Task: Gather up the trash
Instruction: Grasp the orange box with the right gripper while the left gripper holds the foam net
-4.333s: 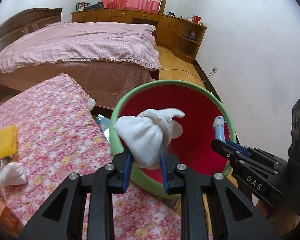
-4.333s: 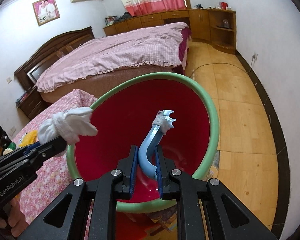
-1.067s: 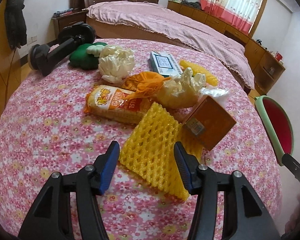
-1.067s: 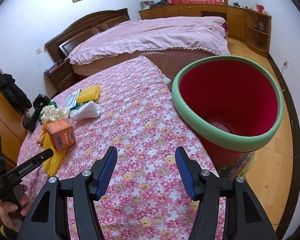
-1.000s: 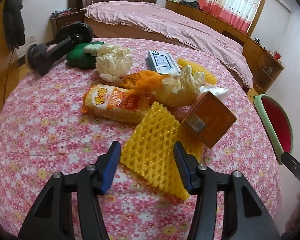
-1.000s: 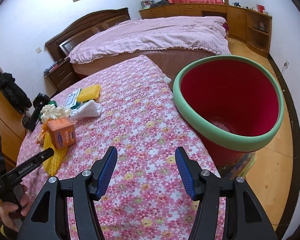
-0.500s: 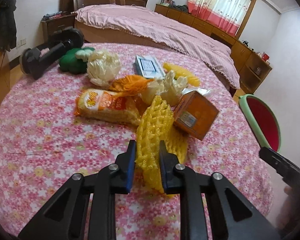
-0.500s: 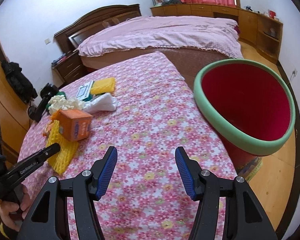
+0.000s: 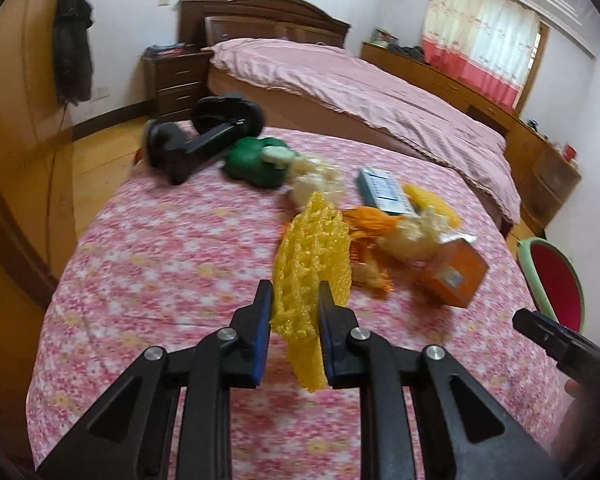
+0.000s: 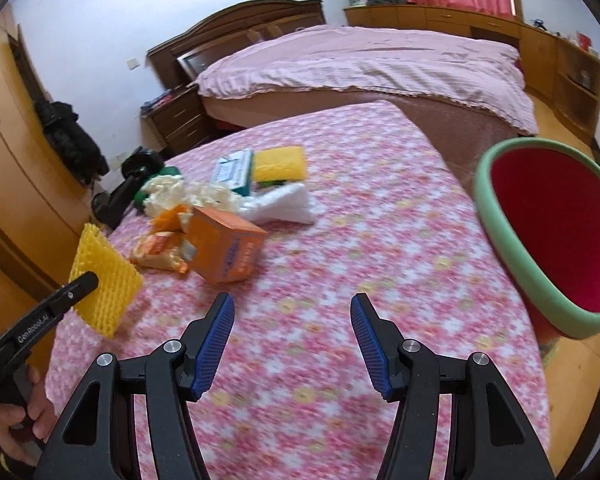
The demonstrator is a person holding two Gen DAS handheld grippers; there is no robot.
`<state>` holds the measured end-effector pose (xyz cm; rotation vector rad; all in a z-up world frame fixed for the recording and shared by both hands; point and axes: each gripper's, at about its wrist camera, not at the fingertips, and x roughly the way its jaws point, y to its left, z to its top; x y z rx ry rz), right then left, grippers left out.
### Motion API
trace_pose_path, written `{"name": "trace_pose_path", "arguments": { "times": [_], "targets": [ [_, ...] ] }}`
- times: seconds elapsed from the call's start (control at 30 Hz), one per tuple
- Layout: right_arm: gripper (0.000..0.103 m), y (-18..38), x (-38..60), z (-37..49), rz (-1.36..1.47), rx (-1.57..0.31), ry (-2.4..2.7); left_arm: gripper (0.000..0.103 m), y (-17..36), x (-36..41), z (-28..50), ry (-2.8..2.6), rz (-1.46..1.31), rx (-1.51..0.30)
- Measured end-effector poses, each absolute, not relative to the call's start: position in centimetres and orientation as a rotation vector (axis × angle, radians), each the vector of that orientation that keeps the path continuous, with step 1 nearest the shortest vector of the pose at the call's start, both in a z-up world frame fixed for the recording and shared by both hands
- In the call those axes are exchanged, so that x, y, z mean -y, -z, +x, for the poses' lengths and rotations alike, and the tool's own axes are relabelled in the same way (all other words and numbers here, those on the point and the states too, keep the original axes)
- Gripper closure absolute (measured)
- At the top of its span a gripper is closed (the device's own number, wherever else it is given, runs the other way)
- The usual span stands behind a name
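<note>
Floral tablecloth [image 10: 380, 216] under left tool [image 9: 293, 312], "GenRobot.AI" on it, clamping yellow foam net [image 9: 310, 256]; right tool [image 10: 292, 334] agape, empty.

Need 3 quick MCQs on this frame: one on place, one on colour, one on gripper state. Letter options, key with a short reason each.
1. Where does the orange box lie?
A. on the floral tablecloth
B. inside the bin
C. on the bed

2. What colour is the inside of the bin?
A. blue
B. red
C. white

3. What is the left gripper doing?
A. standing open over the box
B. shut on the yellow foam net
C. shut on a white sock

Key: 1 A, the box sits among the litter on the cloth. 2 B, red interior under a green rim. 3 B, both pads press the net, which hangs clear of the table in the right wrist view.
</note>
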<state>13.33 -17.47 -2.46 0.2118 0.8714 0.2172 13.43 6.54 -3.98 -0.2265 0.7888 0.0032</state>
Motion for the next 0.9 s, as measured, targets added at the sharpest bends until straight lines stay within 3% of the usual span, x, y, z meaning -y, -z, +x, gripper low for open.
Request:
{"name": "trace_pose_path", "arguments": {
  "times": [0.47,0.9],
  "targets": [
    [0.041,2.1,14.3,18.3,0.254,-0.847,-0.285,0.082,4.3,-8.9,13.2,-0.03,-0.265,-0.778],
    [0.041,5.2,11.4,18.8,0.176,-0.918,-0.348,0.082,4.7,-9.5,13.0,-0.035,-0.284,-0.782]
  ]
}}
